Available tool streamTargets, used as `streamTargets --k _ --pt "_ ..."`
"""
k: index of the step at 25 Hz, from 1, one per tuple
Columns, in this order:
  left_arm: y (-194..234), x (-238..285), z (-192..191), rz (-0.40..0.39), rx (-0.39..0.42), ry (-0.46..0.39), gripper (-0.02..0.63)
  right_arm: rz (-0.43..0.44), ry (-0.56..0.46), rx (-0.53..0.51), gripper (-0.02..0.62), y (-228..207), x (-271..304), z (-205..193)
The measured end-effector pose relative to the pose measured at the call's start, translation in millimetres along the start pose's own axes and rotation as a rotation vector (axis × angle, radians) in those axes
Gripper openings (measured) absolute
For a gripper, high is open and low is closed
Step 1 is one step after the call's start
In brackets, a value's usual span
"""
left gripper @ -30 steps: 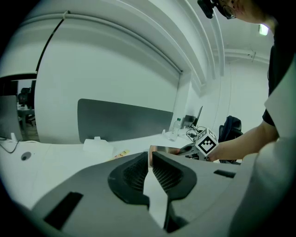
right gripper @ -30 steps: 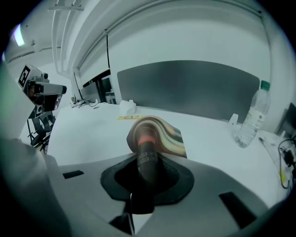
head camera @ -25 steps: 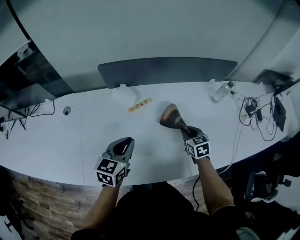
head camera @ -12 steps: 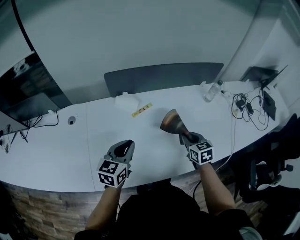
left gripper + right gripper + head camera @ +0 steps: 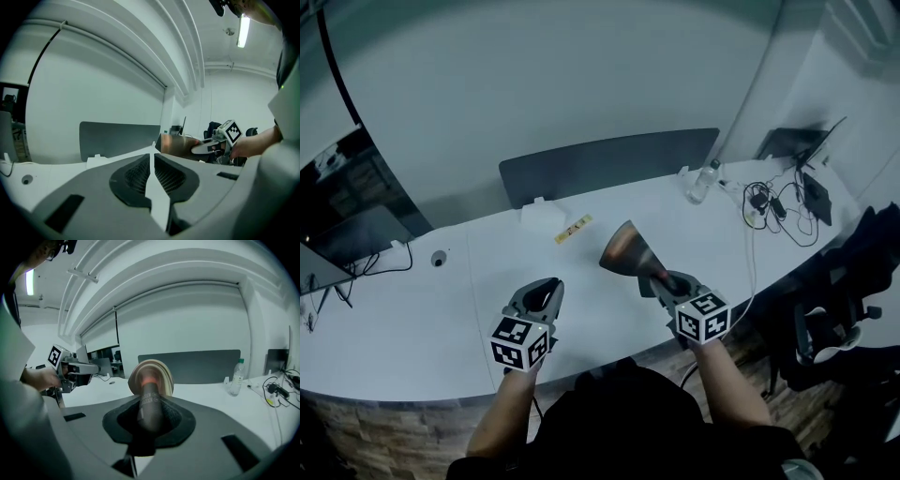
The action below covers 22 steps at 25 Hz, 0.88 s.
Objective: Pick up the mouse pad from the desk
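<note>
Raised and drawn nearer since the earlier frame, the brown, flexible mouse pad (image 5: 623,251), bent into a curl, hangs clear above the curved white desk (image 5: 441,309). The right gripper (image 5: 664,281) has its fingers clenched on the pad's pinched end, at the pad's 5 o'clock. The left gripper (image 5: 546,292), at the pad's 8 o'clock, has its fingers pressed together around nothing. A clear plastic water bottle (image 5: 703,180) stands at the pad's 2 o'clock.

Desk (image 5: 412,319) open ahead (bottle (image 5: 703,182), cables (image 5: 769,212) at right).
</note>
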<state>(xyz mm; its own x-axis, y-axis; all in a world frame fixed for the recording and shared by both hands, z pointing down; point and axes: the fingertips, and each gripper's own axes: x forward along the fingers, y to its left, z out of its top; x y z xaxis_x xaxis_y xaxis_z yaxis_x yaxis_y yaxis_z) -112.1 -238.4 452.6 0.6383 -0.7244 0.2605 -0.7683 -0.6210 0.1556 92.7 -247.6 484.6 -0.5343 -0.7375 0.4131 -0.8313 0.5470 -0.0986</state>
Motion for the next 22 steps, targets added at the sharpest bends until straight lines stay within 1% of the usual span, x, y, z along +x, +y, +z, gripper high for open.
streamTargets --k 4,8,10,16,19,22 --pt "-3.4 3.6 12.7 0.003 0.025 -0.011 0.035 0.018 -0.048 -0.001 0.054 -1.8 -12.5 19.9" --pt "-5.5 13.2 23.4 0.024 0.044 -0.011 0.035 0.012 -0.098 -0.007 0.054 -23.2 -27.6 43.7" --pt "-7.4 21.6 30.8 0.039 0.046 -0.016 0.035 0.025 -0.112 -0.014 0.053 -33.5 -32.9 53.0" --pt "-25.5 47.1 60.3 0.089 0.052 -0.067 0.035 0.1 -0.141 -0.05 0.052 -59.9 -49.4 77.2" --pt "-32.0 57.5 72.7 0.125 0.056 -0.092 0.035 0.097 -0.175 -0.057 0.05 -76.5 -55.6 91.3" --pt "-38.1 67.1 86.5 0.174 0.066 -0.128 0.035 0.1 -0.238 -0.038 0.045 -92.2 -59.2 106.3"
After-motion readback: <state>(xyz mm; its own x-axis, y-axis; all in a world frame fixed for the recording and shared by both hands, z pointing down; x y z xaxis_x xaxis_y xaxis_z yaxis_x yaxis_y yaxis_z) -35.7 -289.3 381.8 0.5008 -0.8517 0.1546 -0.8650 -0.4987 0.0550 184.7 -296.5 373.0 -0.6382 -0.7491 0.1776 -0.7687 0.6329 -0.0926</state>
